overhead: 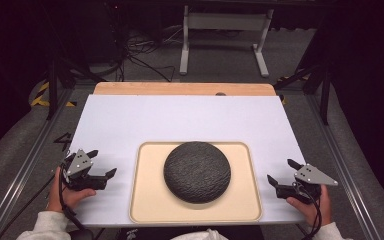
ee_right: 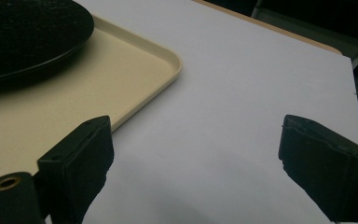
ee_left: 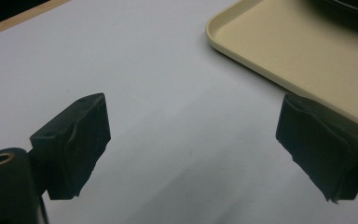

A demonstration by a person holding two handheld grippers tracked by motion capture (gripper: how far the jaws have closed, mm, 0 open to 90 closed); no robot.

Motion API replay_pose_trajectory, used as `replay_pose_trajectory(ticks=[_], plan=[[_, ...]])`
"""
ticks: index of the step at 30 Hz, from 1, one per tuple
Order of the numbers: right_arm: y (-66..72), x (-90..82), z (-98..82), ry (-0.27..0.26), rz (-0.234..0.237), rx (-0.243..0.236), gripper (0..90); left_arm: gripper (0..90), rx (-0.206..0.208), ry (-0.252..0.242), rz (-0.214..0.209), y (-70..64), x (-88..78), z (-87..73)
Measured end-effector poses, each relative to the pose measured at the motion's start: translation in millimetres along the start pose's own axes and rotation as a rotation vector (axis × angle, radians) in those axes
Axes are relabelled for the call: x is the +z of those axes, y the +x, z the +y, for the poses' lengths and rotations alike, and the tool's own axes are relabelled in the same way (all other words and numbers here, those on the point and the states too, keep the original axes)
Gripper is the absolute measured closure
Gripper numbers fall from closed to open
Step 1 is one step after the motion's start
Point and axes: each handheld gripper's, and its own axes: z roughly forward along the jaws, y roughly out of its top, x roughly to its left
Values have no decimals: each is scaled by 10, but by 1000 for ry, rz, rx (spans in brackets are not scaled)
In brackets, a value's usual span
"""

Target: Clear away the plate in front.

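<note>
1. The left gripper [overhead: 103,163] rests low over the white-topped desk [overhead: 180,120], its 2 black fingers [ee_left: 72,142] spread wide with nothing between them but bare white surface.
2. The right gripper [overhead: 283,171] sits at the opposite side of the desk, its fingers [ee_right: 77,165] likewise standing wide apart and gripping nothing.
3. A beige rectangular plastic tray with rounded corners [overhead: 145,200] lies between the 2 grippers; its rim is just beside the inner finger of each, apart from both.
4. A dark grey, rough-textured round dome [overhead: 197,171] sits in the middle of the tray, beyond the fingertips of both grippers and touched by neither.
5. In the left gripper view the tray's corner [ee_left: 223,35] lies ahead of the fingers, toward the right one; in the right gripper view the tray's corner [ee_right: 170,70] lies ahead, toward the left finger.
</note>
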Motion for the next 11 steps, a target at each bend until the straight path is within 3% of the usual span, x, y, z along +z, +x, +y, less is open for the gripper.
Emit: replay_pose_trajectory(ticks=[11], plan=[[-12, -14, 2, -7, -1, 1, 108, 109, 6, 19, -5, -23, 37, 7]])
